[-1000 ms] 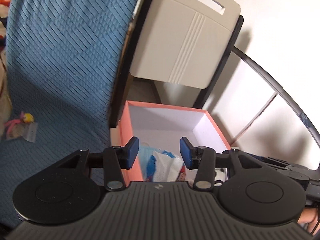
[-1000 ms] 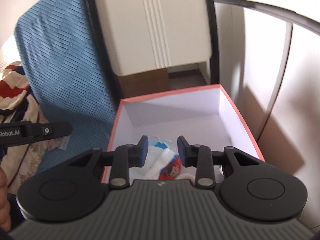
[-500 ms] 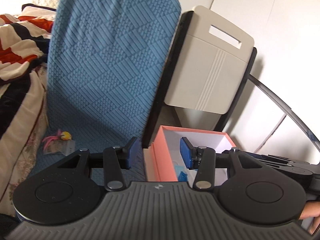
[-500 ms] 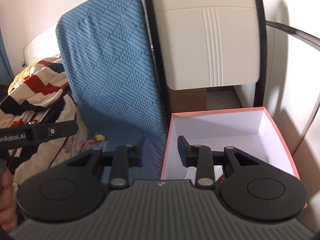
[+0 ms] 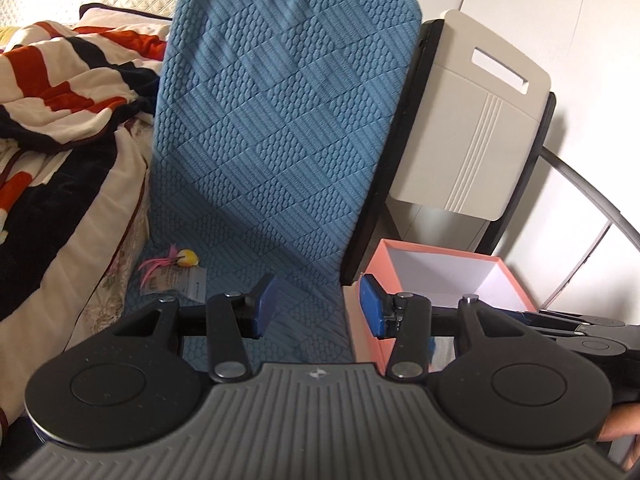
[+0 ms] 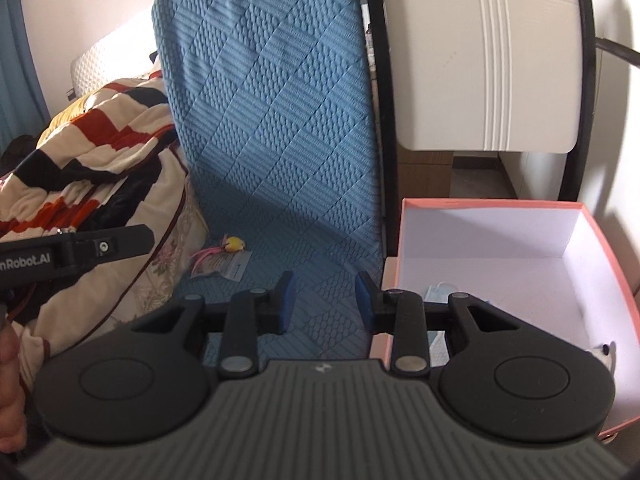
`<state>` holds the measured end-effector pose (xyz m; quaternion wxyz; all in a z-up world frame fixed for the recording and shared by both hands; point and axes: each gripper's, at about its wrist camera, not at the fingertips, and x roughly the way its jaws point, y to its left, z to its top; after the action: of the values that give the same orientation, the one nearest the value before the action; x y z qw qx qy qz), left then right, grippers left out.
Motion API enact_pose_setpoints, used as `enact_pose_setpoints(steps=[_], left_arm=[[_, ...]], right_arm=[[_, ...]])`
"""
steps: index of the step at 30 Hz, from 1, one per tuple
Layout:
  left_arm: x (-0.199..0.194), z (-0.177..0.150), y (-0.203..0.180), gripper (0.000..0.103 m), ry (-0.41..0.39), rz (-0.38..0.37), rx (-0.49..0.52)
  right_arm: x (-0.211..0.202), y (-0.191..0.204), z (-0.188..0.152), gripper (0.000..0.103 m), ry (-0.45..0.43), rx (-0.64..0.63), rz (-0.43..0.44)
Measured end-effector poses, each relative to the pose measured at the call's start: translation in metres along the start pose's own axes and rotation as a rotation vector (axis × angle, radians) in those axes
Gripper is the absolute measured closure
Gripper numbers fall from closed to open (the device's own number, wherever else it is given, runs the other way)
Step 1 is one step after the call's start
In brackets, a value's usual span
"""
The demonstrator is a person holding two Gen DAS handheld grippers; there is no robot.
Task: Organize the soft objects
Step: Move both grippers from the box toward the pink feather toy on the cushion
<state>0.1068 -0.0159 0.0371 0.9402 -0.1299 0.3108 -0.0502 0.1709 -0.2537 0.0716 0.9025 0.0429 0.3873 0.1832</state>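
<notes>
Blue quilted cover point(image 5: 280, 120) lies flat, running up to a black-framed panel — a cream folding chair back point(image 5: 472, 128) leans against the white wall point(image 6: 616, 8) beyond it. Striped red, navy and cream blanket point(image 5: 60, 92) is bunched beside the cover's edge.

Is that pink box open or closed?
Open. The pink box has no lid on it, its white inside shows, and a few soft items lie at the bottom.

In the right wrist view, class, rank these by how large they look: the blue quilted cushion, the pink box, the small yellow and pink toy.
1. blue quilted cushion
2. pink box, though it sits nearer the camera and the gripper hides part of it, so this order is unsure
3. small yellow and pink toy, clearly smallest
</notes>
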Motion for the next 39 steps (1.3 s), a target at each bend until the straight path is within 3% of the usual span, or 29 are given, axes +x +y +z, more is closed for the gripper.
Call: enact_pose_setpoints(steps=[10,18,23,39], left_arm=[[0.008,-0.021,0.039,0.051,0.017,0.040,-0.031],[0.026,-0.045,0.070,0.050,0.037,0.119,-0.043],[0.044,-0.057,0.082,0.049,0.074,0.116,-0.056],[0.127,-0.028,0.122,0.049,0.135,0.120,-0.065]], right_arm=[[0.027,0.030,-0.016,0.068,0.061,-0.030,0.033],[0.050,0.047,-0.035,0.068,0.108,-0.034,0.064],[0.065,0.054,-0.045,0.068,0.133,-0.028,0.078],[0.125,0.079,-0.043,0.068,0.173,-0.109,0.141]])
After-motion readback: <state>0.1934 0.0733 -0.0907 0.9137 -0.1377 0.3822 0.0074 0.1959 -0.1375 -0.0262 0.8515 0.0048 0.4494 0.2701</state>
